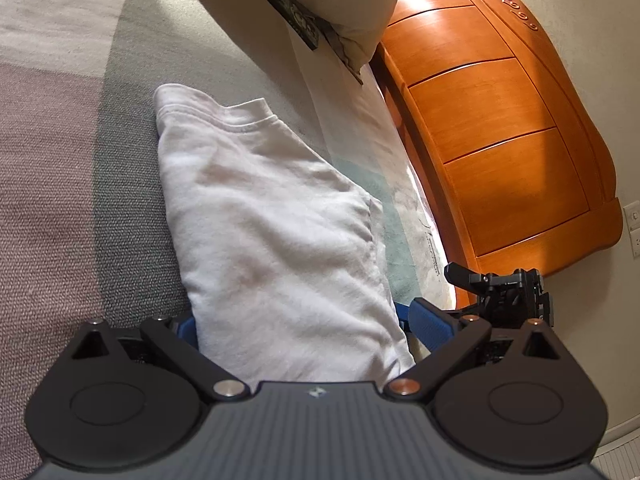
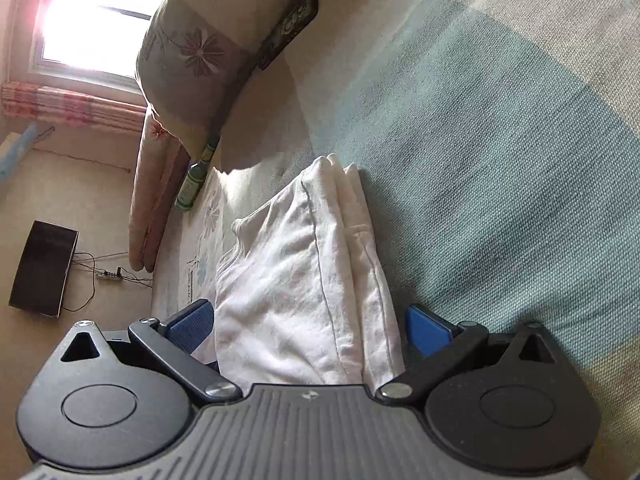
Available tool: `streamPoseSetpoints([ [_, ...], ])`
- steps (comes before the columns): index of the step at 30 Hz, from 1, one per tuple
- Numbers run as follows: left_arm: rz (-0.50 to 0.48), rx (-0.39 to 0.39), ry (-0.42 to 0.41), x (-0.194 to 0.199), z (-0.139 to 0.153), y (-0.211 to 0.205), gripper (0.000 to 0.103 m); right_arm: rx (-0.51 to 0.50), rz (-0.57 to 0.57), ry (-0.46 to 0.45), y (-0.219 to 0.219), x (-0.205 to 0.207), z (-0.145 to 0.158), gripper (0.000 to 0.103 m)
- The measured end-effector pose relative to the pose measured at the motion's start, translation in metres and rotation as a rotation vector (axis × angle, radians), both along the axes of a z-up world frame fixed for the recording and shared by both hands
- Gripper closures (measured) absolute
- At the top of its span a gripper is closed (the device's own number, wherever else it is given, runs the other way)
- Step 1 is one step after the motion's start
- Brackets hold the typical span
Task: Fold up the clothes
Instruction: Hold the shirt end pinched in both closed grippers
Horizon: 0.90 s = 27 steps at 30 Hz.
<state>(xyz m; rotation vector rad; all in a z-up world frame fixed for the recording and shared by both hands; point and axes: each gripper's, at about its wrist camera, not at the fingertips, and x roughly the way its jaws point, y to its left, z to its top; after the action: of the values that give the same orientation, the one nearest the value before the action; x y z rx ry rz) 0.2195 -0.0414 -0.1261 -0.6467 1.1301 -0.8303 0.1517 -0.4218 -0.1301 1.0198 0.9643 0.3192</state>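
Two tongs, left (image 1: pixel 304 320) and right (image 2: pixel 308 320), spread wide astride folded white garment (image 1: pixel 272 220), long axis running away.

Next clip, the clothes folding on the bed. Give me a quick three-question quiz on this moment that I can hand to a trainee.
1. True or false: the white garment lies spread out flat in a single layer on the bedspread.
2. Multiple choice: what lies between the blue pads of the right gripper? A) a pillow corner B) the white garment C) nothing
3. Short answer: in the right wrist view, what stands at the bed's edge under the floral pillow?

Key
1. False: it is folded into a layered bundle, with stacked edges showing in the right wrist view.
2. B. The left gripper straddles the same bundle.
3. A green bottle.
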Motion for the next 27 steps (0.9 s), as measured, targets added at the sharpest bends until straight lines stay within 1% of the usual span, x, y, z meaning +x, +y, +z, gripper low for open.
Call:
streamPoseSetpoints([
  [4,0.0,0.003,0.009,0.001,0.0,-0.001,0.005,-0.01,0.026,-0.012,0.01,0.023,0.0,0.0],
  [6,0.0,0.009,0.006,0.001,0.0,-0.002,0.005,-0.018,0.036,-0.001,0.012,0.029,0.0,0.0],
  [9,0.0,0.008,0.006,0.0,0.0,-0.002,0.005,-0.011,0.068,0.004,0.015,0.026,-0.001,0.0],
  [12,-0.004,0.003,0.006,0.001,-0.001,-0.001,0.005,0.007,0.117,0.024,0.018,0.013,-0.002,0.0],
  [15,-0.011,-0.003,0.005,0.002,-0.001,0.0,0.005,0.009,0.162,0.035,0.022,0.0,-0.002,0.0],
  [16,-0.012,-0.004,0.004,0.002,-0.001,0.0,0.005,-0.007,0.17,0.032,0.025,-0.001,0.0,0.0],
  [20,-0.012,-0.003,0.001,0.001,-0.001,0.0,0.005,-0.008,0.161,0.019,0.031,0.015,-0.001,0.0],
  [23,-0.013,0.0,-0.002,0.0,-0.001,0.0,0.005,-0.032,0.168,-0.004,0.037,0.026,-0.002,0.0],
  [27,-0.016,-0.002,0.0,0.001,-0.001,-0.001,0.005,-0.048,0.177,-0.032,0.037,0.023,-0.002,0.0],
])
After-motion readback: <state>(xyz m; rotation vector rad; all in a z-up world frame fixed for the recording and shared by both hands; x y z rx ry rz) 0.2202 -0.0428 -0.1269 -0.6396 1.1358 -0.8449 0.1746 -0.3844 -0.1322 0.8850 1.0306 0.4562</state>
